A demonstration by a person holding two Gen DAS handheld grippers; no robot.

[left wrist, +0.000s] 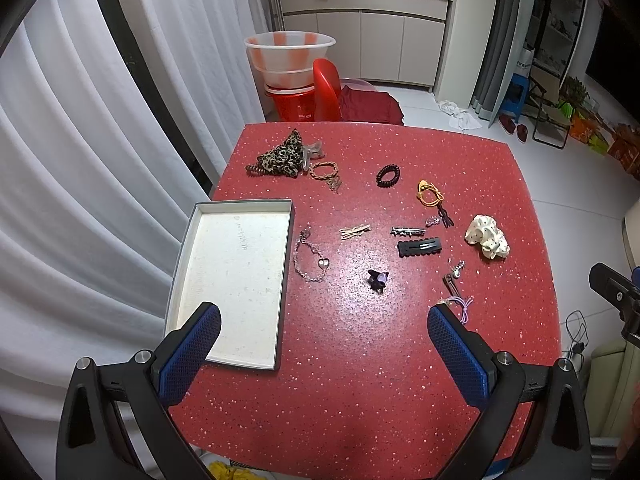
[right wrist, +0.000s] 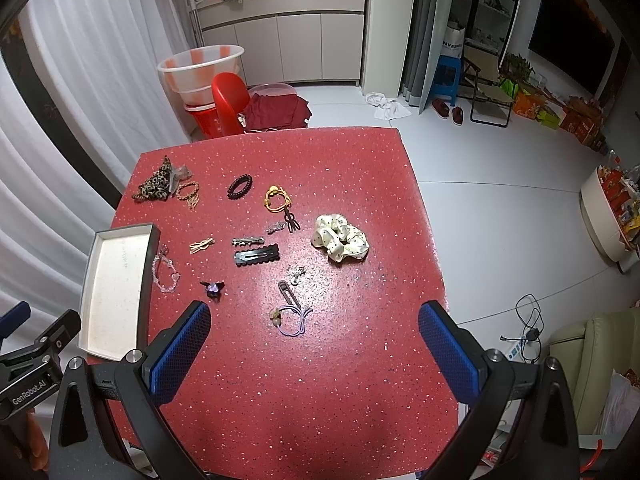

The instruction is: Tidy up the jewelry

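A shallow grey-rimmed tray (left wrist: 188, 240) lies empty at the left of the red table (left wrist: 360, 380); it also shows in the right wrist view (right wrist: 90, 280). Jewelry lies scattered: a heart bracelet (left wrist: 310, 260), a black clip (left wrist: 419, 247), a purple clip (left wrist: 378, 279), a white scrunchie (right wrist: 340, 237), a lilac hair tie (right wrist: 292, 320), a black coil tie (right wrist: 240, 186), a leopard scrunchie (left wrist: 280, 156). My left gripper (left wrist: 324, 346) is open above the table's near side. My right gripper (right wrist: 314, 344) is open, just short of the lilac tie.
A red chair (left wrist: 326, 88) and stacked basins (left wrist: 290, 56) stand beyond the table's far edge. White curtains (left wrist: 80, 160) hang to the left. The floor to the right holds cables (right wrist: 528, 320) and boxes. The other gripper shows at the left edge of the right wrist view (right wrist: 36, 360).
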